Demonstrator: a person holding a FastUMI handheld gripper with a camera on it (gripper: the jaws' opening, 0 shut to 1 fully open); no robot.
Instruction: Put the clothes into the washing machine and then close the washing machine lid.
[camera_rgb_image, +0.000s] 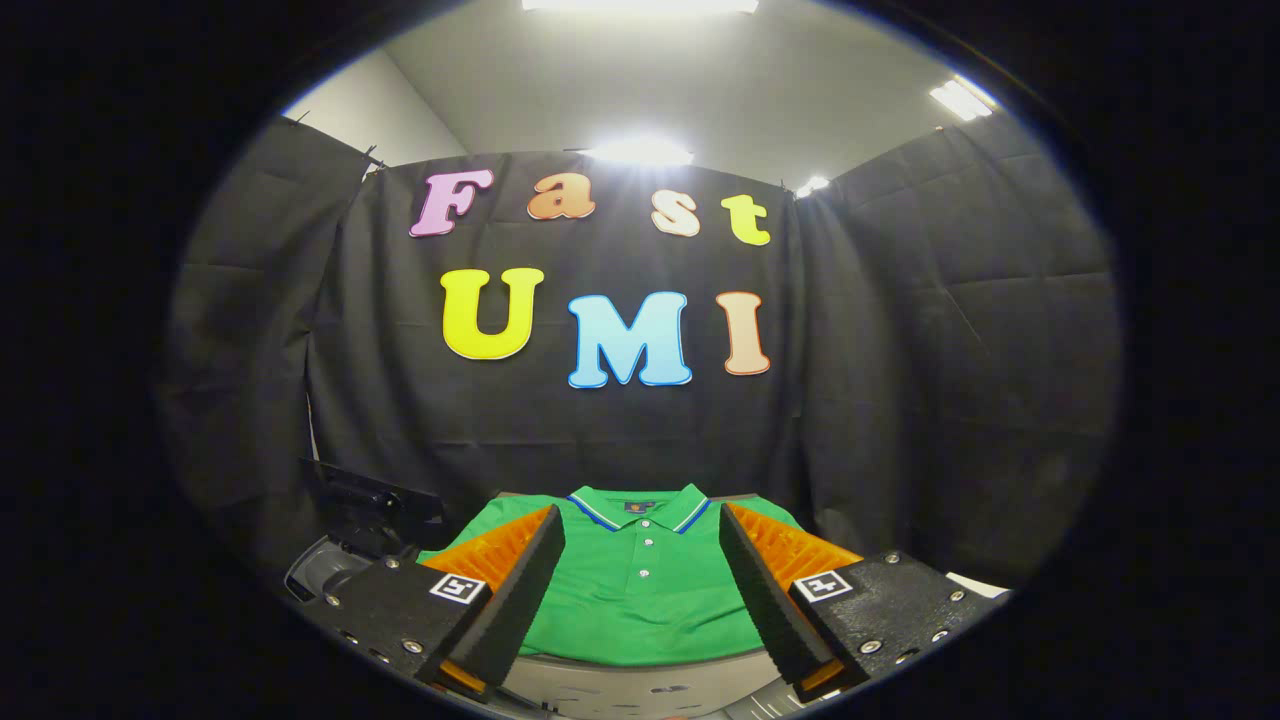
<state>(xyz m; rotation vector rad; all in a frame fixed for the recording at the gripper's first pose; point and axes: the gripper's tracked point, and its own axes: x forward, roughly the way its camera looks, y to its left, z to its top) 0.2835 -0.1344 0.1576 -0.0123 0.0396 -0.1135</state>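
- Black cloth (900, 380) drapes the booth walls in the gripper view, with a pale ceiling (700, 80) and bright strip lights (640, 152) at twelve o'clock above it.
- A green polo shirt (640, 600) lies flat on a grey surface (640, 685), its collar, edged in blue and white, pointing to twelve o'clock and its button placket running toward six.
- The gripper (640, 530) hovers over the shirt with its fingers spread wide, one finger at about nine o'clock of the placket and the other at three; neither finger presses on the cloth, as far as can be told.
- A dark machine part (370, 510) sits at nine o'clock of the shirt, beside the left-hand finger; what it is cannot be told.
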